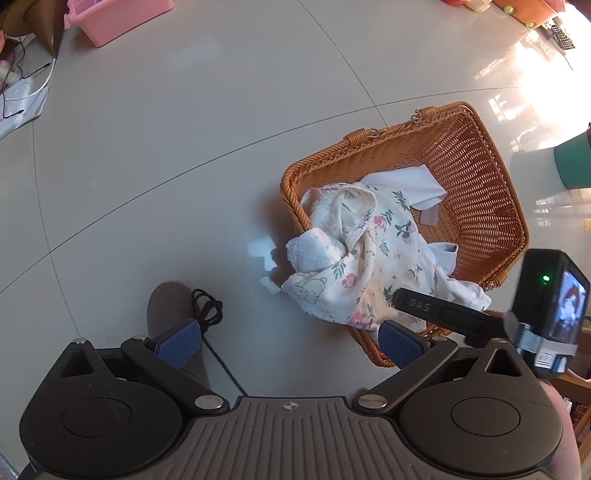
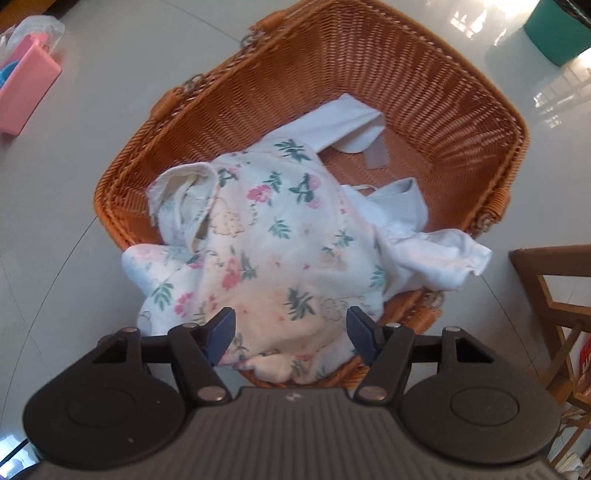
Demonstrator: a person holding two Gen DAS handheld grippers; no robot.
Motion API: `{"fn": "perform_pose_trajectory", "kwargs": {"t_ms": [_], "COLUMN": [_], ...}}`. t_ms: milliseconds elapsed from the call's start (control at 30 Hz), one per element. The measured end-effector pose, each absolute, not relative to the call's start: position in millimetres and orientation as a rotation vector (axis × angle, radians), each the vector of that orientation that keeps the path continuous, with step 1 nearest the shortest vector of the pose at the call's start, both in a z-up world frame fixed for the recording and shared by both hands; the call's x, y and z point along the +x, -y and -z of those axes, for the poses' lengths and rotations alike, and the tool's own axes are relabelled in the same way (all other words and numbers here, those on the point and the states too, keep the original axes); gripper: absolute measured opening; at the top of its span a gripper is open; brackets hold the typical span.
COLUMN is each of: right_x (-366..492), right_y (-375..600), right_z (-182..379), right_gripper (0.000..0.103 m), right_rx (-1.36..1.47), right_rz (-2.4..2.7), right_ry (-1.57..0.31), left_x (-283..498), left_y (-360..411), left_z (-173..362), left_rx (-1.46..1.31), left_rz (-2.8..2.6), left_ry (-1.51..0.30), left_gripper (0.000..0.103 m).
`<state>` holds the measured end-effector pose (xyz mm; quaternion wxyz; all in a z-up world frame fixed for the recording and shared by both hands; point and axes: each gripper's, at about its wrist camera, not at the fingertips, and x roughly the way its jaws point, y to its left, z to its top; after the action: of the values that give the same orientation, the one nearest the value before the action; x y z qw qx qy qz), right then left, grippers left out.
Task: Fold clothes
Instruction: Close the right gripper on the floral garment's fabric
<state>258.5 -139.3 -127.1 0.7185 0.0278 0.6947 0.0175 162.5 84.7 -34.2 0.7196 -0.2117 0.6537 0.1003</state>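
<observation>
Far left in the left wrist view: a pink bin [image 1: 118, 18], cut off by the top edge, on the pale tiled floor [image 1: 184, 147]; loose cables and a plastic bag beside it, too distorted to read. Lower left: a grey slipper [image 1: 168, 310] with a black cord [image 1: 208, 306] looped by it, partly hidden behind the left hand-held gripper [image 1: 290, 343]. That gripper: released, blue pads wide apart, nothing between them, pointing down at the floor just beside the basket.

Centre: a brown wicker basket [image 1: 476, 177] on the floor, near corner hidden behind a gripper pad. Spilling over its near rim: a crumpled floral garment [image 1: 362, 251], white with pink flowers and green leaves. Under and behind it: white clothes [image 1: 410, 184], only partly visible, kind of garment impossible to tell.

Right: the right hand-held gripper [image 2: 291, 332], pointing down over the near end of the floral garment [image 2: 280, 258]. Jaws partly closed, a fold of the fabric bulging up between the blue pads; pads apparently not yet pressing it, contact hard to judge through blur. Seen from the left wrist as a black finger lying across the cloth, with a small camera [image 1: 550, 306] behind.

Far right: a teal container [image 1: 574, 162], cut off by the frame, and part of a wooden frame [image 2: 554, 295].
</observation>
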Motion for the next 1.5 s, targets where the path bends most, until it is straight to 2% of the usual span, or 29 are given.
{"fn": "perform_pose_trajectory", "kwargs": {"t_ms": [33,100,767,867,900,1033,1500], "right_x": [259,261,265,263,262,261,258], "right_y": [136,131,87,83,82,74,74], "right_z": [128,131,167,172,173,174,152], "right_gripper": [0.053,0.051,0.05,0.044,0.037,0.029,0.024], "right_rx": [0.071,0.108,0.13,0.115,0.107,0.05,-0.001], "right_rz": [-0.047,-0.054,-0.064,-0.06,-0.06,-0.071,-0.115], "right_ry": [-1.54,-1.549,-1.64,-1.666,-1.669,-1.673,-1.63], "left_x": [162,162,158,158,157,156,158], "left_y": [-86,-88,-117,-120,-121,-127,-125], "left_z": [34,35,35,35,35,35,36], "left_rx": [-0.471,-0.478,-0.577,-0.582,-0.587,-0.607,-0.622], "left_rz": [-0.22,-0.224,-0.243,-0.234,-0.235,-0.249,-0.235], "left_ry": [-1.445,-1.445,-1.44,-1.442,-1.441,-1.44,-1.44], "left_gripper": [0.103,0.103,0.103,0.103,0.103,0.103,0.103]}}
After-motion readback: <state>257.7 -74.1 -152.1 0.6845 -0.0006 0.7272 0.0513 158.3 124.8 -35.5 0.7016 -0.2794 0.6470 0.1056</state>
